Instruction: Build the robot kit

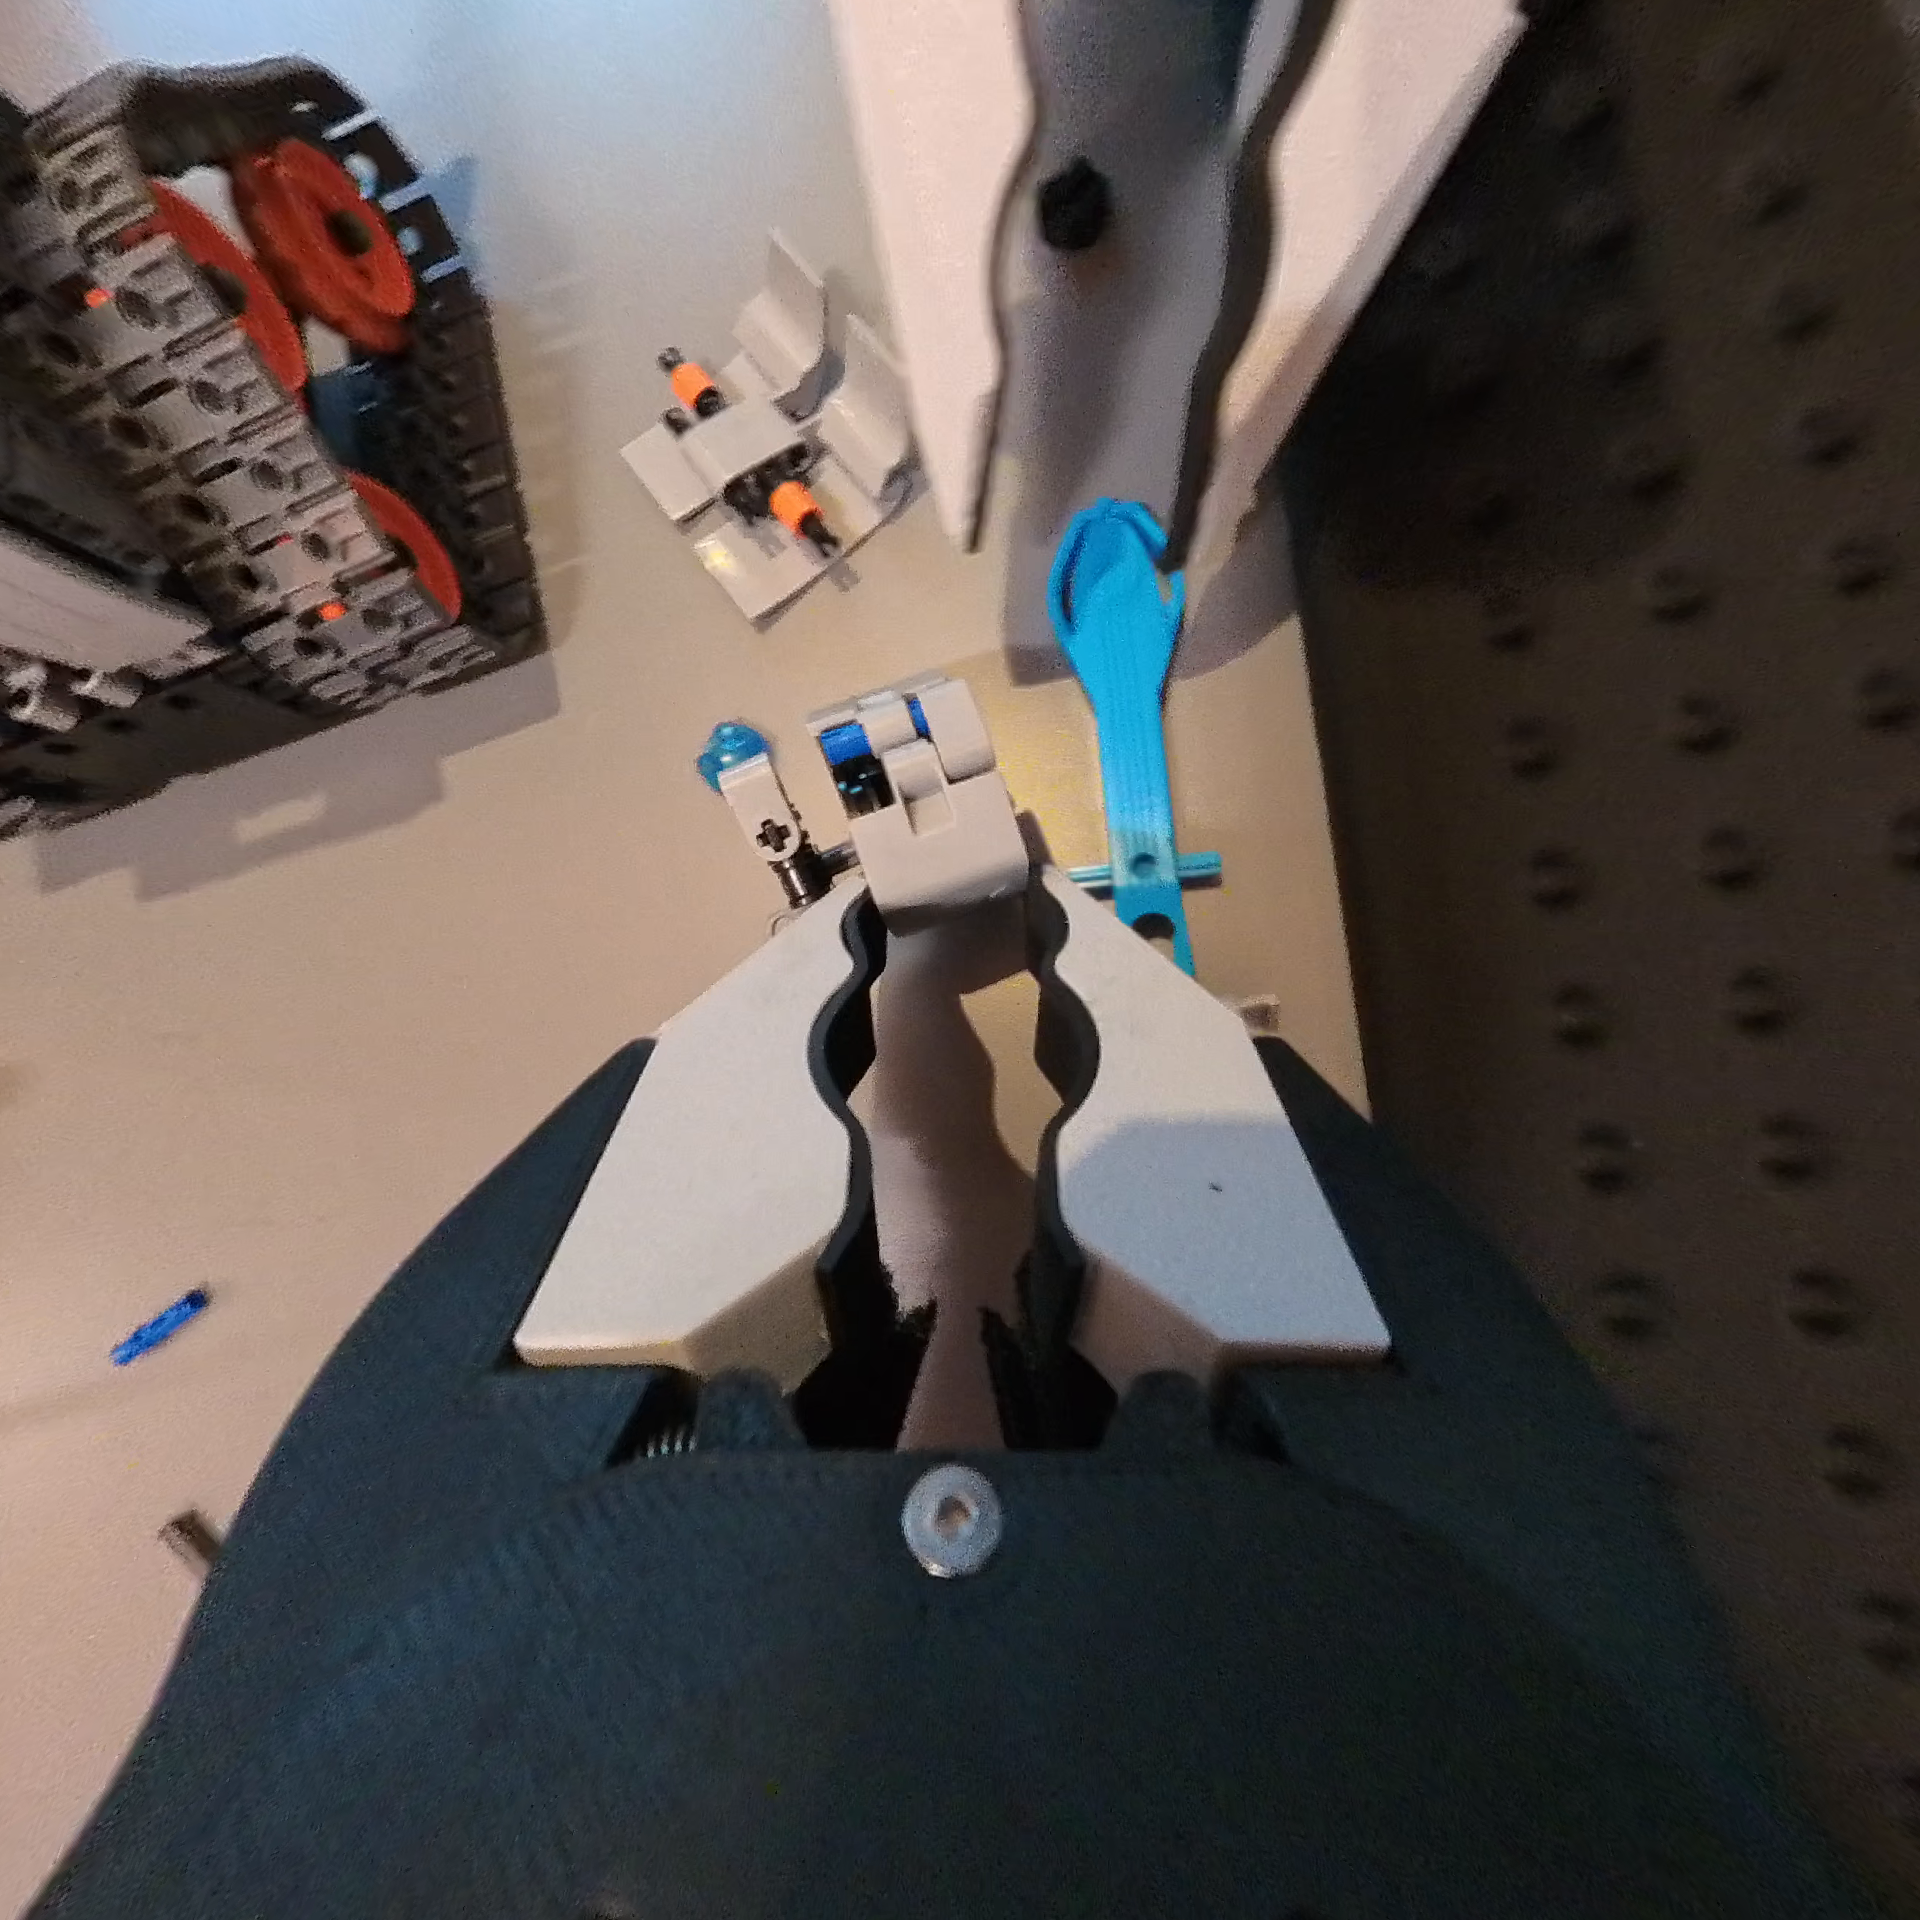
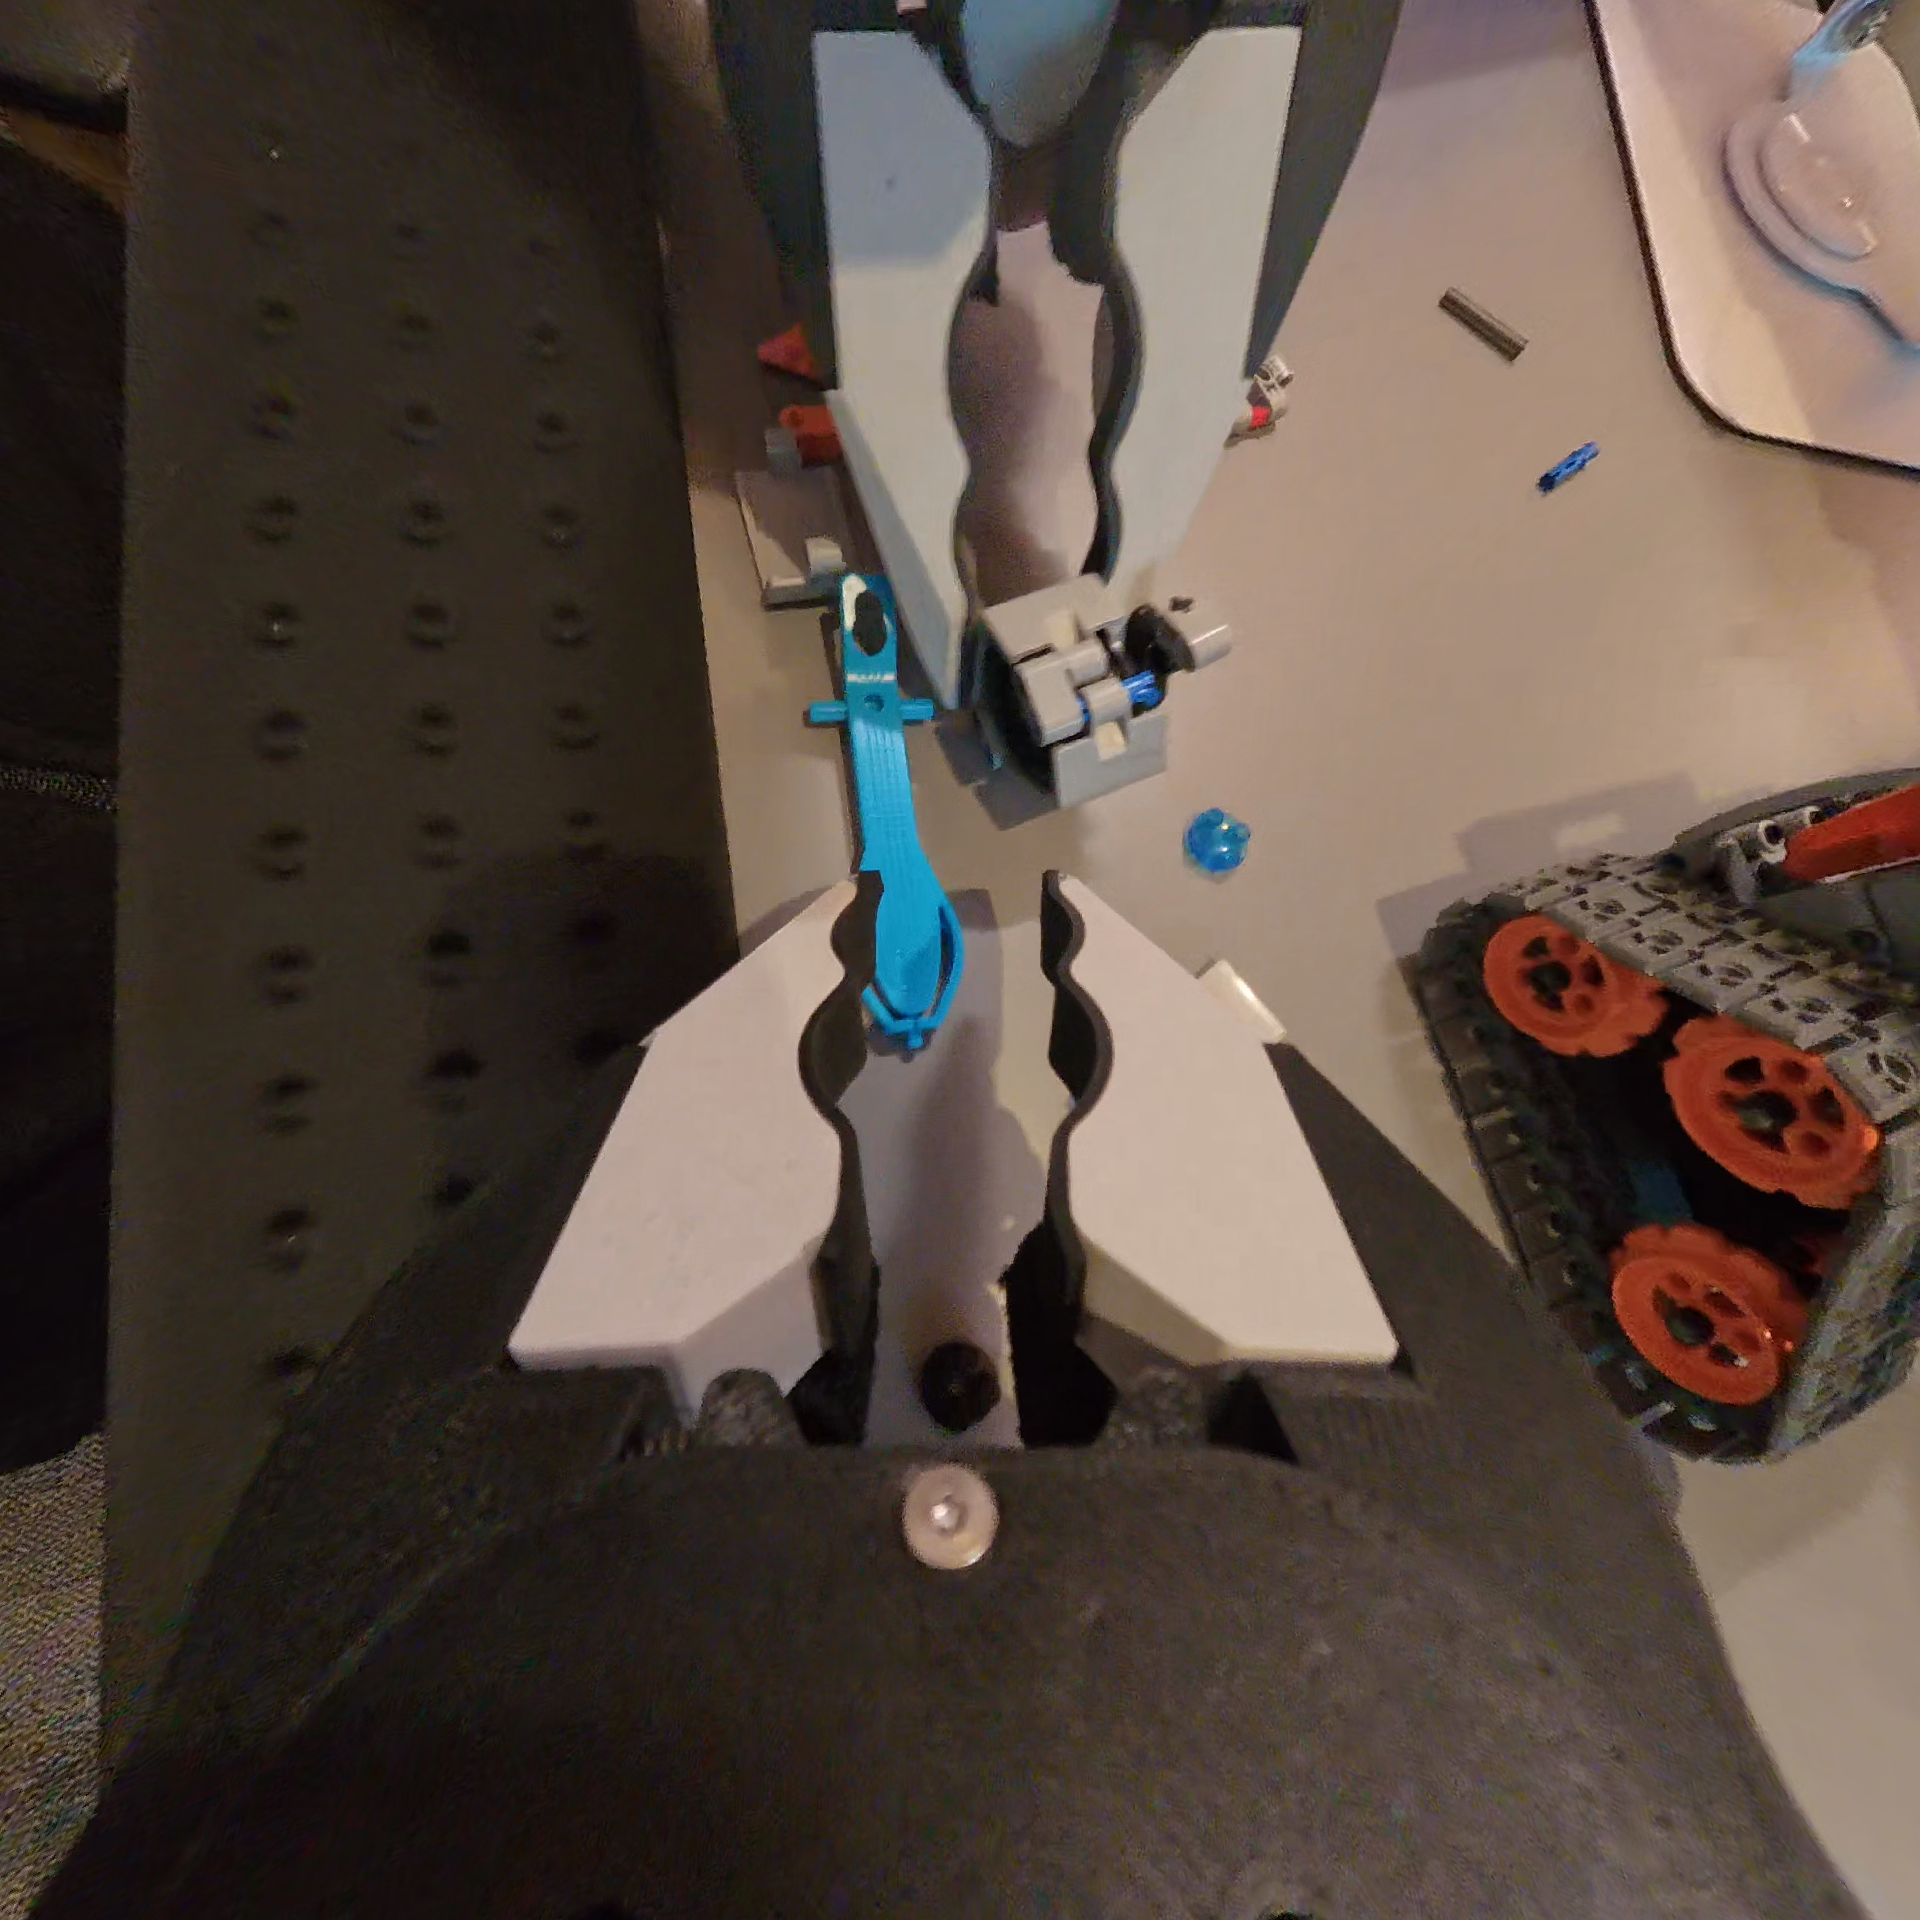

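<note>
Table (image 2: 1403, 644): tool (image 2: 883, 790) lengthwise between grippers.

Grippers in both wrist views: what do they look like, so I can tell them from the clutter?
Both match. The left gripper and right gripper each have a black, layered 3D-printed body with a silver screw at centre, and two pale grey wedge-shaped fingers lined with wavy black pads. No cables, markings or sleeves show.

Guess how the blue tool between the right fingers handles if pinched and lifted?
The blue tool looks like thin moulded plastic, so probably light and fairly stiff. It lies flat, so rolling seems unlikely. The right gripper stands open around its looped end; that smooth, narrow loop might slip or twist.
</note>
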